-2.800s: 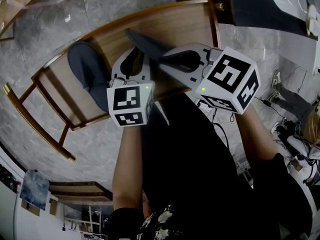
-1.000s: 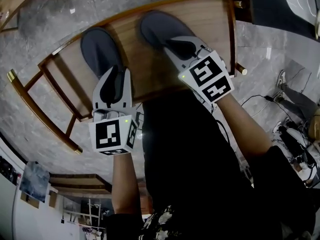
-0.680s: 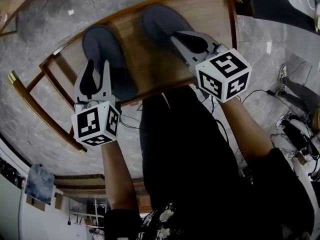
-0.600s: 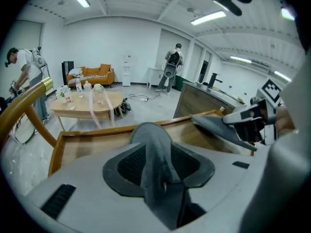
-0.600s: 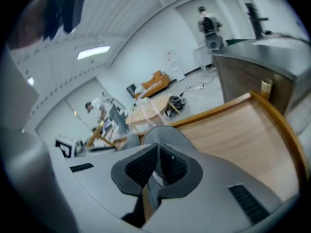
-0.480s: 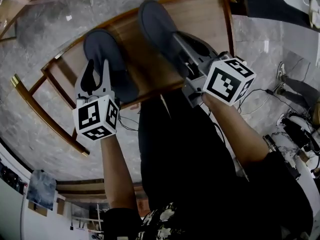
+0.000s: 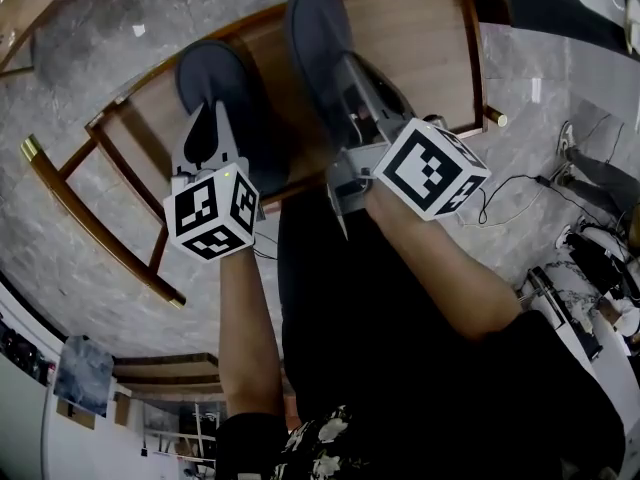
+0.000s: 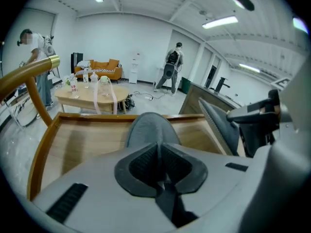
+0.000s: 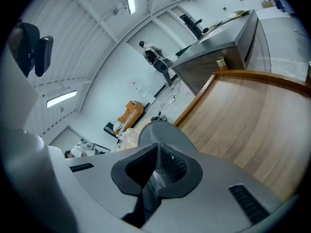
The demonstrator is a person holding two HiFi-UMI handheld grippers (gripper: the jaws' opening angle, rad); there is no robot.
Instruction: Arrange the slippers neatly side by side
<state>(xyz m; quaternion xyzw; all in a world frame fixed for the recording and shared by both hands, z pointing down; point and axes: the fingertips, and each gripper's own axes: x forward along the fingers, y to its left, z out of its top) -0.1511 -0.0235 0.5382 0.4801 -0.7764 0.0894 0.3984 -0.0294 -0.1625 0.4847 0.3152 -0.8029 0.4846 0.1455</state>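
Holding a slipper heel in each tong, you have both pairs of jaws nearly together. Your left gripper (image 8: pixel 157 154) has just been closing, and its ribbed pads pinch the thin back rim of the left grey fabric slipper (image 8: pixel 149 126). Your right gripper (image 9: pixel 156 155) has just been closing too, and it clamps the heel rim of the right grey fabric slipper (image 9: pixel 163 133) the same way.

Beyond the left jaws, the left slipper lies flat, sole down, on the rimmed pale wooden tabletop (image 7: pixel 430 58). Its long axis runs straight away from you, toe toward the far rim.

The right slipper is what the coming move turns on. It stands to the right of the left one and apart from it, rolled onto its edge so that the ribbed sole faces the left slipper. It looks lifted off the wood, though I can't tell whether its toe brushes the board. Its long axis also runs away from you but leans leftward, so the toes sit closer together than the heels. Its toe also reaches further out than the left one's.

As I judge it, the work belongs to your right hand. Roll that slipper sole-down and swing its toe rightward until both axes run parallel. Then draw it level with its mate and set it just beside it.
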